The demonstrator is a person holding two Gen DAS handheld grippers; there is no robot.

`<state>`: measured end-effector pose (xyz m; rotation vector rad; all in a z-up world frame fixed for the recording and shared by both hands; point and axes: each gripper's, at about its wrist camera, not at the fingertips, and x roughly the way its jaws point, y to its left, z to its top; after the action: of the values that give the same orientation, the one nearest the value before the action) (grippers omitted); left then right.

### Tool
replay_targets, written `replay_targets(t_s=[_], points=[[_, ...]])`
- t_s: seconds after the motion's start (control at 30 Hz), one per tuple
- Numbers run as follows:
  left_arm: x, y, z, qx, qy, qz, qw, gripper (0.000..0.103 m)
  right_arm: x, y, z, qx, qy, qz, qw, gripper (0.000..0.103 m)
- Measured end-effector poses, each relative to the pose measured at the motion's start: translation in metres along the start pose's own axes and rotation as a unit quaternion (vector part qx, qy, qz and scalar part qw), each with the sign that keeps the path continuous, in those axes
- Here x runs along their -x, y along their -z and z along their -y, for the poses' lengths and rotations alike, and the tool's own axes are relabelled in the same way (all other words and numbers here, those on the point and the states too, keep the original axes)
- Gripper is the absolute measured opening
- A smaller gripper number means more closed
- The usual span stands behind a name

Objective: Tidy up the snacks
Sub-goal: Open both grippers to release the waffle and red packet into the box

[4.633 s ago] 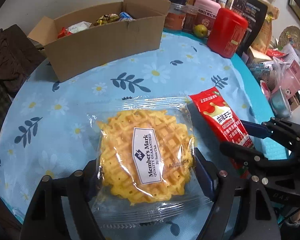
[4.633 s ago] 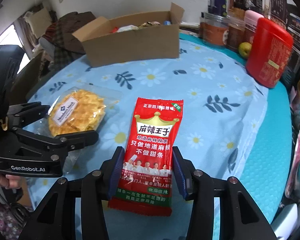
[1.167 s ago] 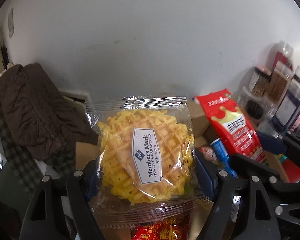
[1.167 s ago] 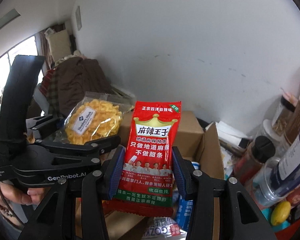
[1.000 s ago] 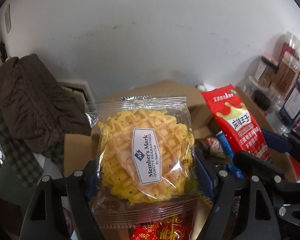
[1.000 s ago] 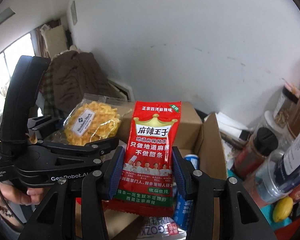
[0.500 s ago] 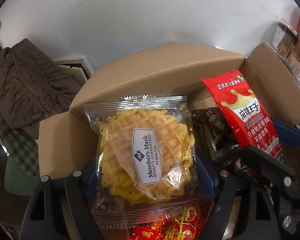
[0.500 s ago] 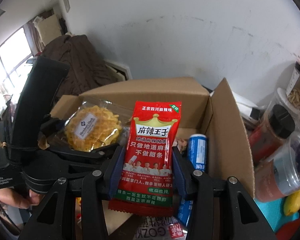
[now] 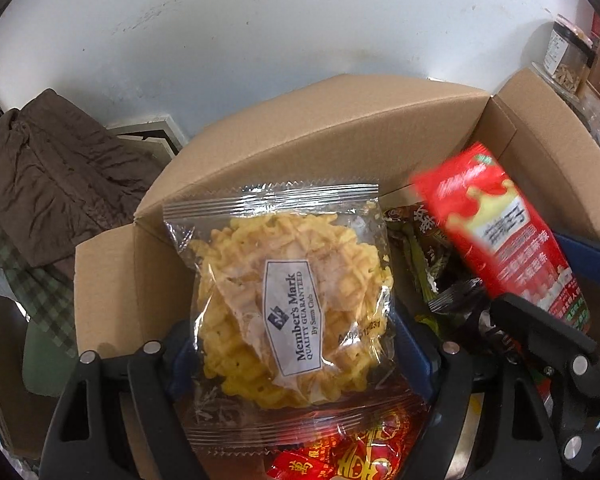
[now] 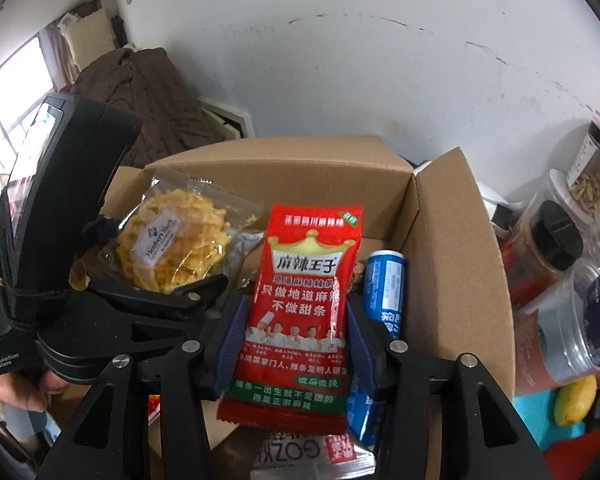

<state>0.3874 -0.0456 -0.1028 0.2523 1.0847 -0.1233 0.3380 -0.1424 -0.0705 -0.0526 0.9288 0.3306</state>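
Over the open cardboard box (image 9: pixel 340 128) my left gripper (image 9: pixel 298 344) points down. The clear packet with a yellow waffle (image 9: pixel 292 300) lies tilted and loose between its spread blue pads. The jaws of my right gripper (image 10: pixel 296 320) are opening. The red spicy-strip packet (image 10: pixel 304 300) stands between them, leaning a little, and no pad visibly presses on it. In the left wrist view that red packet (image 9: pixel 500 240) is blurred with motion. The right wrist view shows the waffle packet (image 10: pixel 176 244) at the box's left end.
The box (image 10: pixel 452 240) holds a blue can (image 10: pixel 384 284), dark green packets (image 9: pixel 420 248) and red candy wrappers (image 9: pixel 352 452). Jars (image 10: pixel 556 248) and a yellow fruit (image 10: pixel 576 400) crowd its right side. A brown coat (image 9: pixel 40 180) hangs left. A hand (image 10: pixel 12 392) holds the left gripper.
Both grippers have sunk and tipped down over the box, which now fills the views. The left pads stand wider and the waffle packet has rotated. The red packet has shifted between widening right pads.
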Motion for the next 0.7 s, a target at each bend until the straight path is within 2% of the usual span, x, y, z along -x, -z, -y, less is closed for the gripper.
replay_targets(t_s=[0.03,0.2,0.43,0.7], points=[[0.002,0.000,0.000,0.002,0.000,0.004,1.0000,0.083,0.001,0.000,0.000,0.001,0.003,0.003,1.000,0.054],[0.011,0.002,0.000,0.010,0.018,0.020,0.9996,0.084,0.016,0.002,0.007,-0.001,0.017,0.026,1.000,0.077],[0.021,0.002,0.007,0.011,0.021,0.038,0.9990,0.090,0.026,0.004,0.018,-0.004,0.015,0.037,0.999,0.077],[0.027,0.015,-0.001,0.039,0.075,0.048,0.9953,0.090,0.024,0.005,0.019,-0.006,0.007,0.038,0.999,0.077]])
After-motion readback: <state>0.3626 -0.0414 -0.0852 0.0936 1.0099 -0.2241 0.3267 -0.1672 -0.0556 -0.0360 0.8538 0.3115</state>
